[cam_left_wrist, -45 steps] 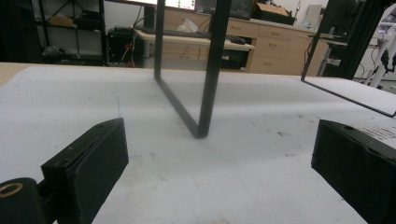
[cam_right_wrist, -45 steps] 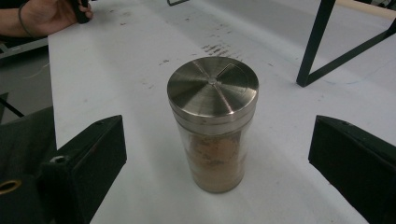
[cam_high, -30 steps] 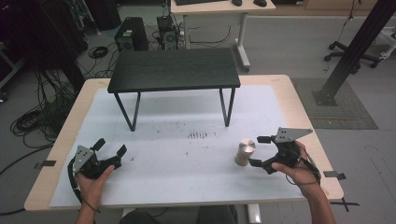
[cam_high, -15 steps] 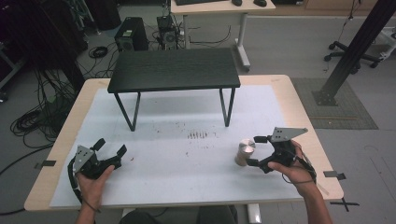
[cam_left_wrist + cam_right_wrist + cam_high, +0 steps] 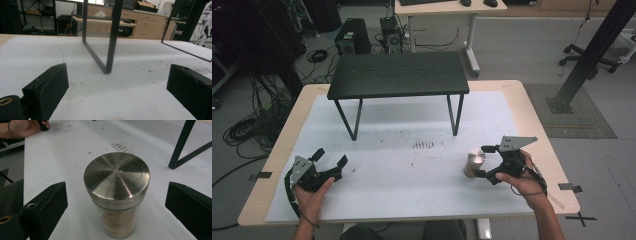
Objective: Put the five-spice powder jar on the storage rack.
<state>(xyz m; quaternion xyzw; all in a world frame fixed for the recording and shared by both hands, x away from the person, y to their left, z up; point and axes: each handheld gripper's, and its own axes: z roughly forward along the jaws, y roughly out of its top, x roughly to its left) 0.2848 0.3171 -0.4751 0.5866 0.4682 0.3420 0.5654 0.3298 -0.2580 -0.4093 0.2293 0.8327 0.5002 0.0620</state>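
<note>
Both grippers are black, boxy tools with two thick, blunt jaws. The right gripper (image 5: 479,161) carries a grey three-cornered plate (image 5: 513,142) on top, pierced by small holes; the left gripper (image 5: 331,157) has a like plate (image 5: 302,165) nearer the table's (image 5: 282,150) front edge. A black cable (image 5: 288,187) loops from the left gripper, another trails over the right forearm. Each jaw mount bears a brass-ringed hole (image 5: 5,101) (a screw seat, seemingly). The forearms are bare; a dark band (image 5: 9,127) circles the left wrist.

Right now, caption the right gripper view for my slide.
Open right gripper straddles an upright steel-lidded shaker on the white table.
</note>
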